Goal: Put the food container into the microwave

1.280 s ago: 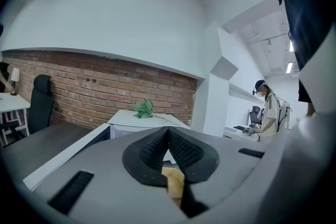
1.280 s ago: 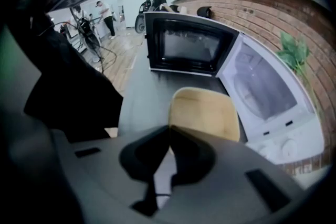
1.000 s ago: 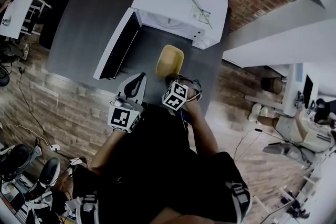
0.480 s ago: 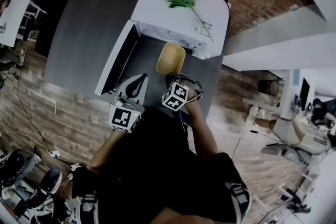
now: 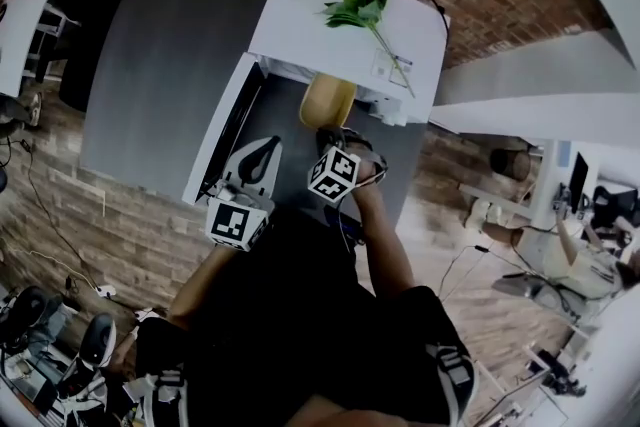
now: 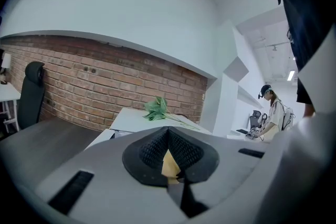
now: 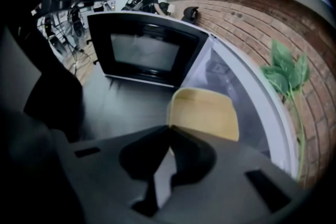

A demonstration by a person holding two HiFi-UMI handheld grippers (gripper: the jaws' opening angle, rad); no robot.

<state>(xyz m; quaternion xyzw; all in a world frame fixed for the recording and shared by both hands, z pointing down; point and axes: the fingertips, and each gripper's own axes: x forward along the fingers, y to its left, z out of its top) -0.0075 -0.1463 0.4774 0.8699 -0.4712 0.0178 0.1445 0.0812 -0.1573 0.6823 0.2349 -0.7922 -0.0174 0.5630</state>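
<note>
R gripper [image 7: 169, 136] jaws clenched on food container [image 7: 205, 113] near rim. Long axis points fwd into microwave [image 5: 300, 15] opening. L gripper [image 6: 168, 131] jaws closed, empty.

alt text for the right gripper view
The right gripper, fingers shut on the near edge of a yellow container, holds it at the mouth of the open microwave. Its door is at left, a plant on top.
</note>
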